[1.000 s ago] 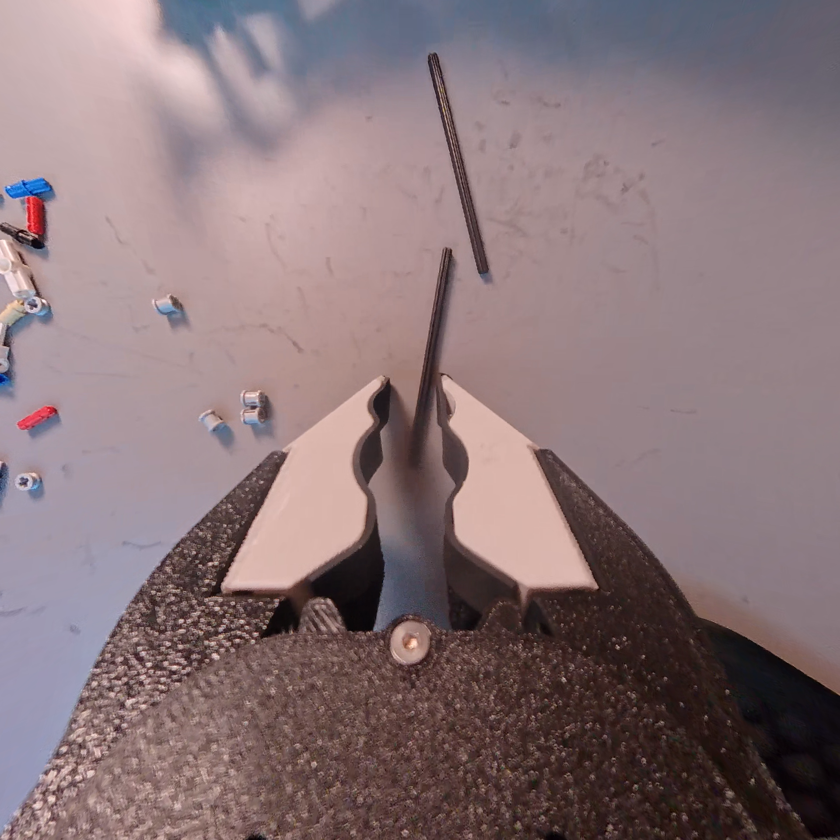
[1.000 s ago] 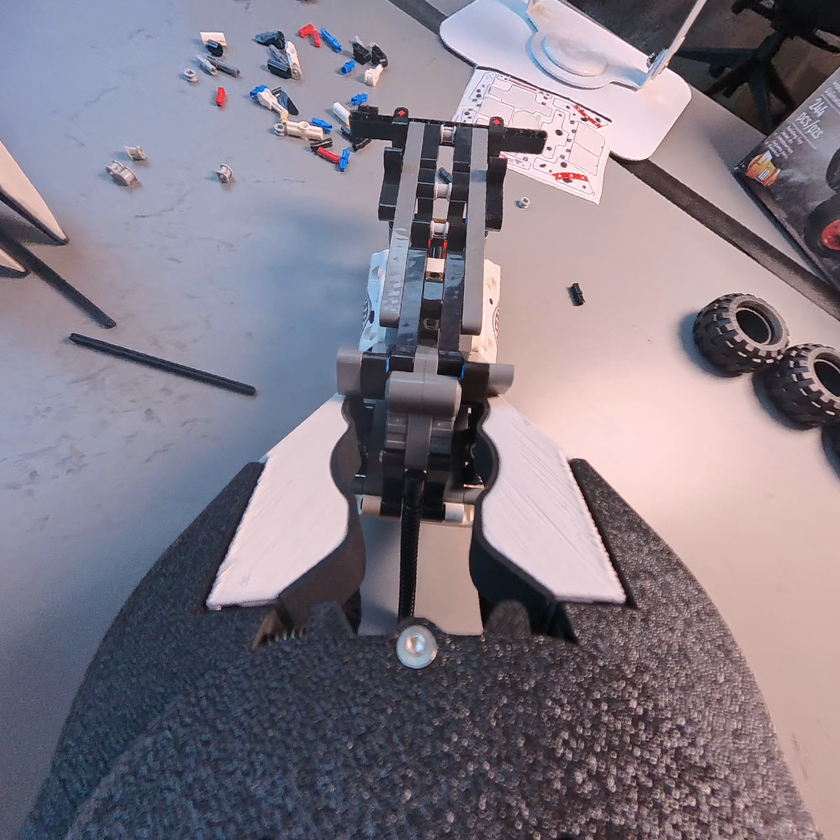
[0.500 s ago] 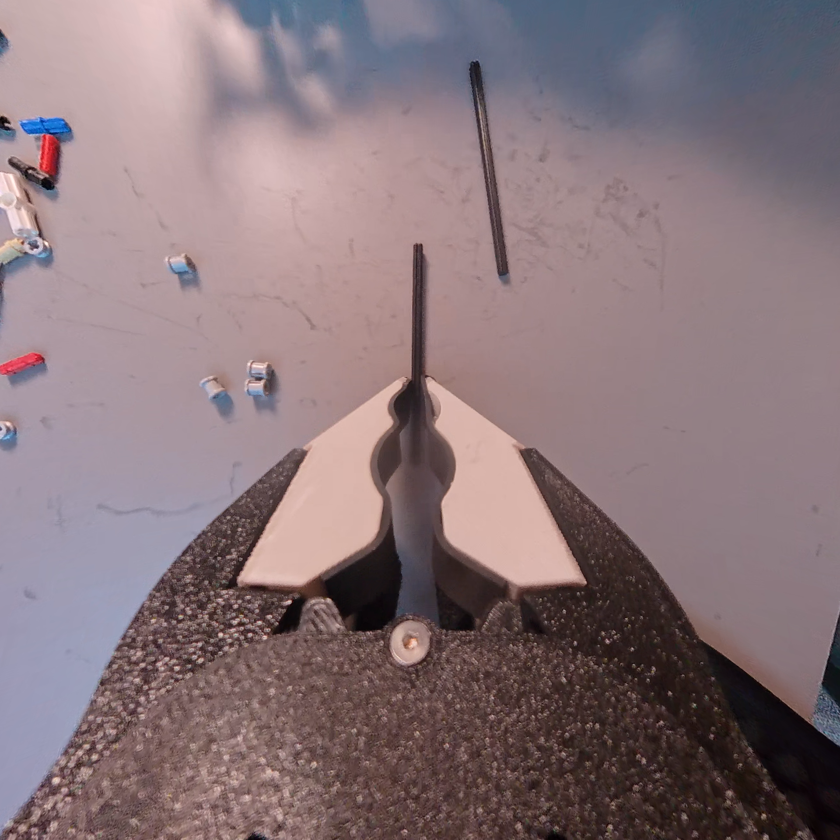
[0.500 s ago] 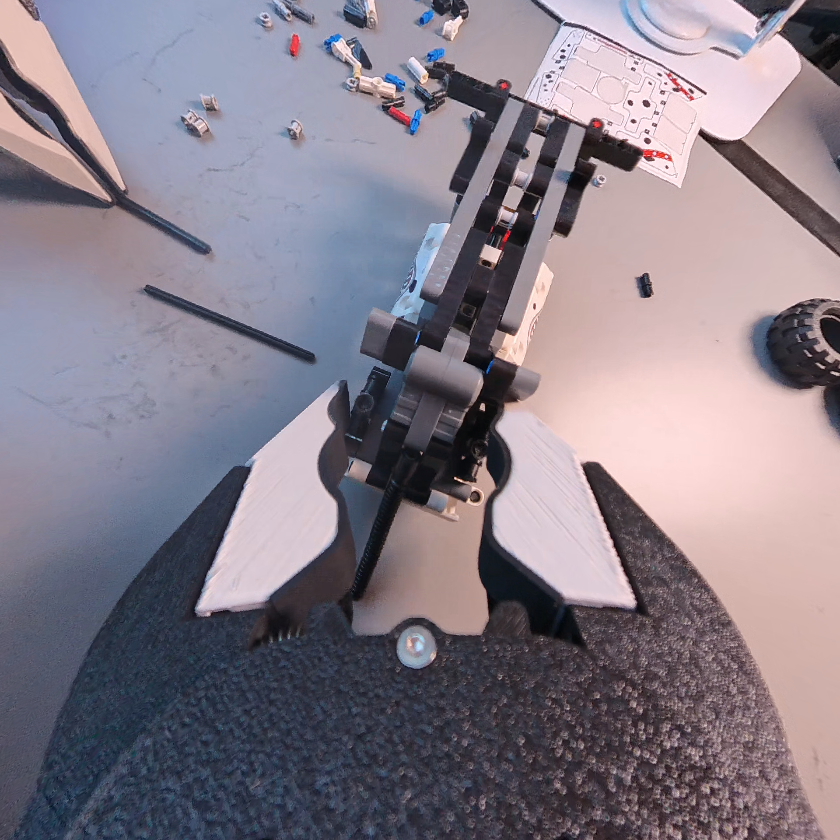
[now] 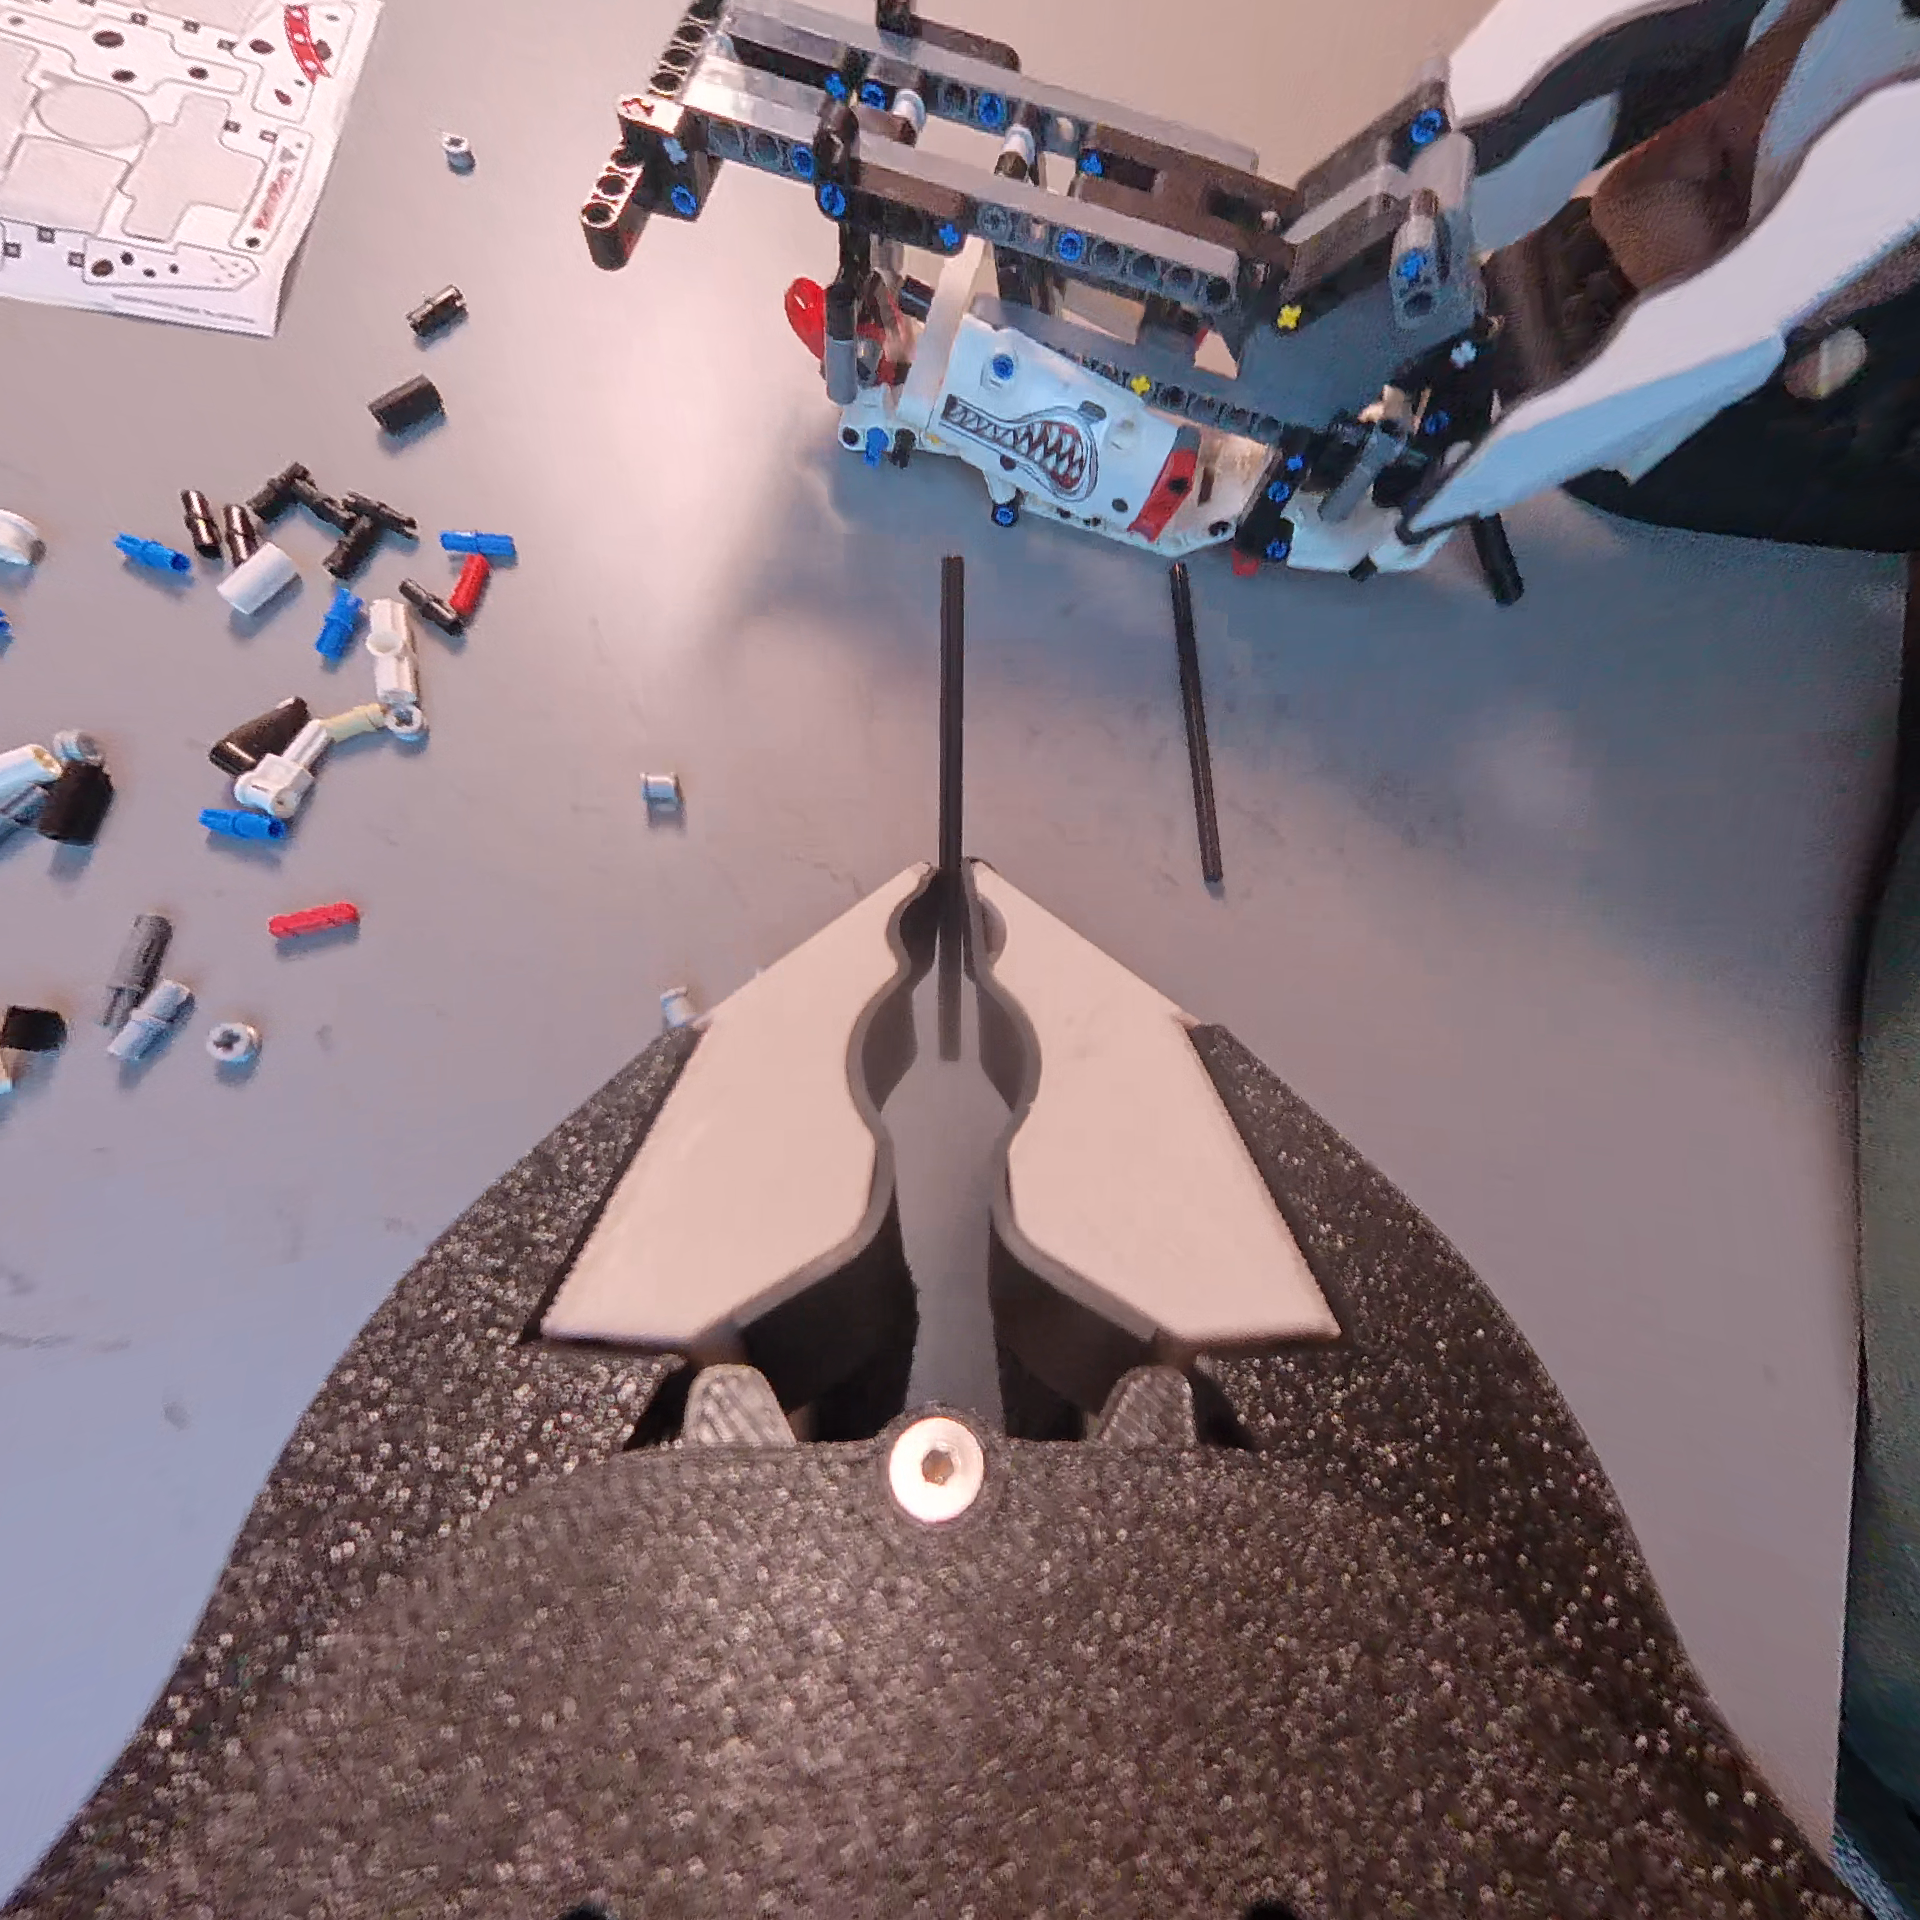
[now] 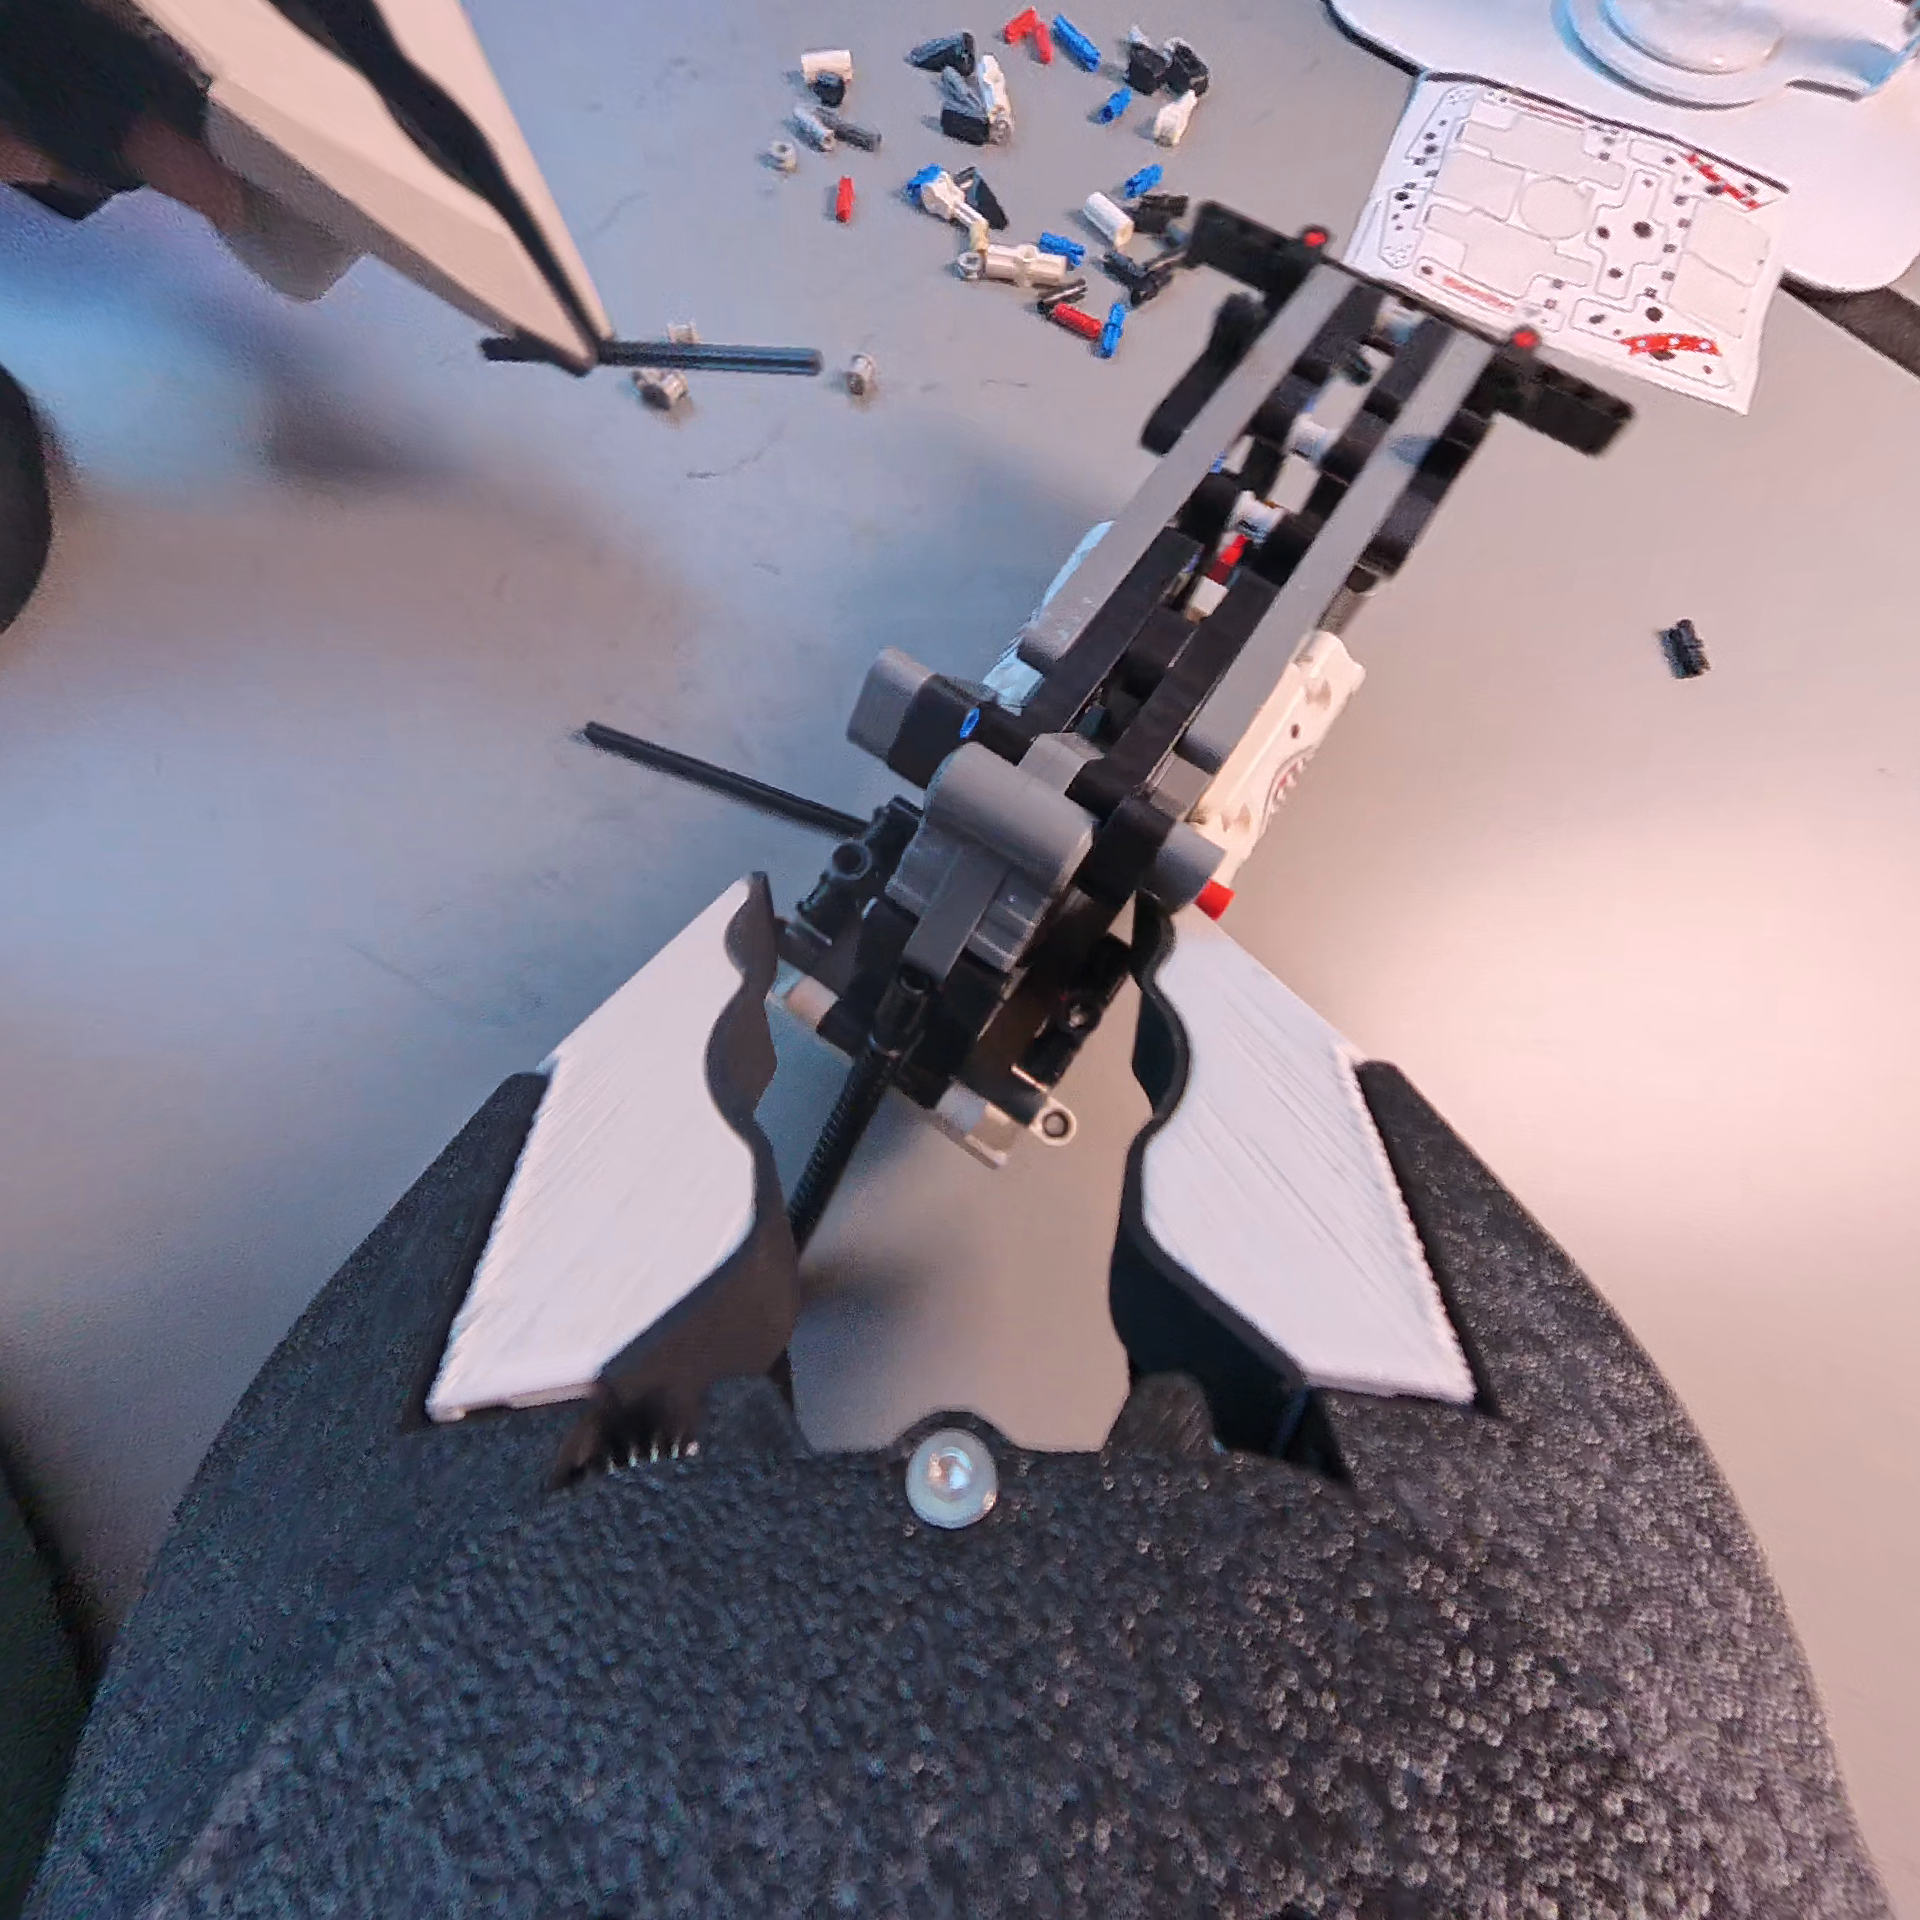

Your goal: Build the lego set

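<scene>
Item: part-built truck frame [image 5: 1049, 312], on the bench [image 5: 1455, 935], clamped at one end by right hand-held gripper [image 6: 951, 966]. Left hand-held gripper [image 5: 948, 873] pinched a black rod [image 5: 951, 717]. Outstanding: second rod [image 5: 1195, 727], loose pins [image 5: 312, 644]; wheels evidently unfitted.

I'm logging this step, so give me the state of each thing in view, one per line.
Left gripper: shut on the held axle.
Right gripper: holding the model, which sits tilted between its fingers.
Spare axle: lying flat on the table.
Small parts: loose, scattered.
Sticker sheet: flat.
</scene>
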Action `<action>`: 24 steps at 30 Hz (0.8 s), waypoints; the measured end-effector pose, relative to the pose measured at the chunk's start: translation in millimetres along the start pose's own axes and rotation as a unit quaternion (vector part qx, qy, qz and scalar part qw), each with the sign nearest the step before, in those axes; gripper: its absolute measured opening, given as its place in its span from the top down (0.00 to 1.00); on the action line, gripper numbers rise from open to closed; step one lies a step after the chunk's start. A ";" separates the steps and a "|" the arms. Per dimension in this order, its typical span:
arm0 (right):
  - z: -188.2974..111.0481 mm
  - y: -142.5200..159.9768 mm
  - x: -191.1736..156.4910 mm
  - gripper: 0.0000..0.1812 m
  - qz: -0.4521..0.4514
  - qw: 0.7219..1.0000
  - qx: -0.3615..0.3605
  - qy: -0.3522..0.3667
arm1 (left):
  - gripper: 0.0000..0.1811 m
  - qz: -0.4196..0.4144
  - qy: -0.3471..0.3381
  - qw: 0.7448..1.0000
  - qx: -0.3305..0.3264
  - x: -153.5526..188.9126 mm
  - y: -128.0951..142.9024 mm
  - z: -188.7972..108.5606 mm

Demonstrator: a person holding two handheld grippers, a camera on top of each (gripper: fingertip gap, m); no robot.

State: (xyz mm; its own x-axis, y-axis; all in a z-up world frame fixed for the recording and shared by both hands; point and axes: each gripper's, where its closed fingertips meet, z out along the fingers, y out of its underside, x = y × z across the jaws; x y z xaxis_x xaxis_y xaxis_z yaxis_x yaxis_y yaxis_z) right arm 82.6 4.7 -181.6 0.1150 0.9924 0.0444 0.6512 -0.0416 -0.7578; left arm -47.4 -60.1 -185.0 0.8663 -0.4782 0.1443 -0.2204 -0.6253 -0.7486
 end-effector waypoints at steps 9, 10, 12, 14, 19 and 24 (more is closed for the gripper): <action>-32.6 -11.5 18.8 0.63 -0.045 0.999 0.007 -0.018 | 0.98 0.049 0.005 0.999 -0.010 -8.0 -35.0 12.7; -38.8 -19.7 26.1 0.64 -0.047 0.999 0.020 -0.017 | 0.98 0.053 0.006 0.998 -0.014 -10.2 -38.1 14.4; -47.3 -40.4 41.2 0.66 -0.049 0.997 0.053 -0.020 | 0.98 0.062 0.004 0.998 -0.019 -16.4 -46.3 18.0; -46.4 -61.8 58.9 0.66 -0.049 0.996 0.076 -0.024 | 0.98 0.072 0.007 0.997 -0.027 -22.4 -55.2 21.8; -8.0 -94.4 87.5 0.71 -0.166 0.980 0.095 -0.049 | 0.98 0.108 -0.001 0.992 -0.060 -38.0 -74.5 31.5; 28.4 -86.3 84.2 0.75 -0.208 0.969 0.102 -0.082 | 0.99 0.156 -0.029 0.983 -0.096 -43.2 -77.4 35.7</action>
State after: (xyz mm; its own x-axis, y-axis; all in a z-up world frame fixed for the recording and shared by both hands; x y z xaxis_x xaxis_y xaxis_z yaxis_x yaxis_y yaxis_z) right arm 14.8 95.2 -131.0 -0.2573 0.9242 0.2822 0.4520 0.3732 -0.8102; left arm -51.8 31.0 -156.4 0.7660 -0.6327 -0.1135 -0.5549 -0.5617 -0.6136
